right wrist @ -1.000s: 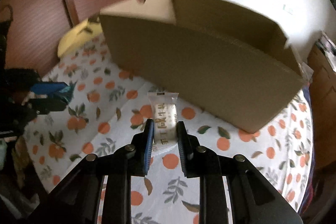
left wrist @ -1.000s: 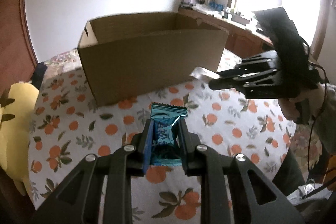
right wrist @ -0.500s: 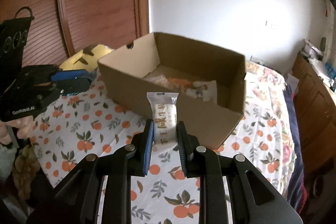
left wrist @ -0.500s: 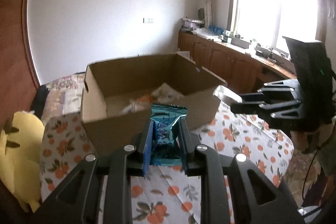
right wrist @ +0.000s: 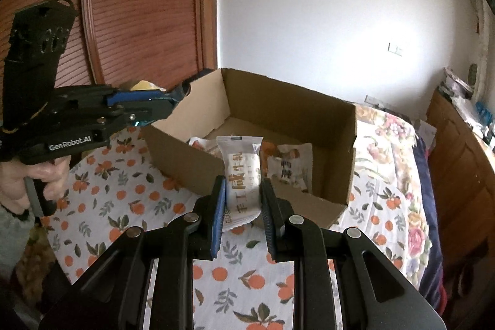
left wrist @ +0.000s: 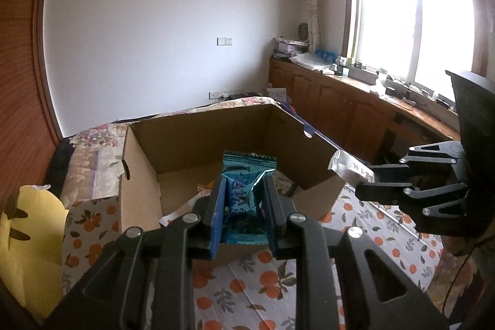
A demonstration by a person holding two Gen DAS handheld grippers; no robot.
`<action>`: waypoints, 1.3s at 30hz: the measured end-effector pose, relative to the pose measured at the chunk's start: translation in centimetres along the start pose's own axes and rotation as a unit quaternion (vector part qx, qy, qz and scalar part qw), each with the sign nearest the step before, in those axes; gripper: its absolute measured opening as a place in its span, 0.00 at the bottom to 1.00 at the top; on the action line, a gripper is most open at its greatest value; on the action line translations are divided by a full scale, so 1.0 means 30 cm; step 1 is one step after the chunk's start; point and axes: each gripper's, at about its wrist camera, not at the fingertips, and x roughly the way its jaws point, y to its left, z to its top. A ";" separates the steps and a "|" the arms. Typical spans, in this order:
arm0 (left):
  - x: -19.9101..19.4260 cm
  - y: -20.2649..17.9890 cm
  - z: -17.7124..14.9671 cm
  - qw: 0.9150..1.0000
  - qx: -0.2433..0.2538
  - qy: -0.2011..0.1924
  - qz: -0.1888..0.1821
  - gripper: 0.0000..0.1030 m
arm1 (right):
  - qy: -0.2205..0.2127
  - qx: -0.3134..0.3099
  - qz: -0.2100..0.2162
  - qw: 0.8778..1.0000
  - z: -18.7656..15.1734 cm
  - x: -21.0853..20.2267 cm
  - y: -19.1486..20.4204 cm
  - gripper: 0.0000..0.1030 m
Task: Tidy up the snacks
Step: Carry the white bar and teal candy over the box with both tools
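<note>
My left gripper (left wrist: 244, 206) was clamped on a teal packet (left wrist: 243, 190), which stood upright between the fingers, its crimped top poking above the tips. It hung over the near wall of the open box (left wrist: 140, 175). My right gripper (right wrist: 243, 206) pinched a white packet (right wrist: 243, 175) the same way, upright, held above the box's near edge on the orange-print cloth (right wrist: 130, 194). Inside the box lay more wrapped snacks (right wrist: 289, 166). From the left camera, the white packet's end jutted past the right fingertips toward the box's right wall.
</note>
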 end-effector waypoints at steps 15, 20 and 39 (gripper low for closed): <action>0.137 0.119 0.023 1.000 -0.023 0.007 0.012 0.20 | 0.001 -0.006 0.001 1.000 0.090 0.149 -0.050 0.20; 0.171 0.136 0.024 1.000 -0.021 0.014 0.012 0.20 | -0.002 -0.002 -0.002 1.000 0.121 0.192 -0.076 0.20; 0.370 0.114 -0.001 0.992 0.002 0.125 0.000 0.21 | 0.053 0.030 -0.007 0.998 0.151 0.466 -0.140 0.20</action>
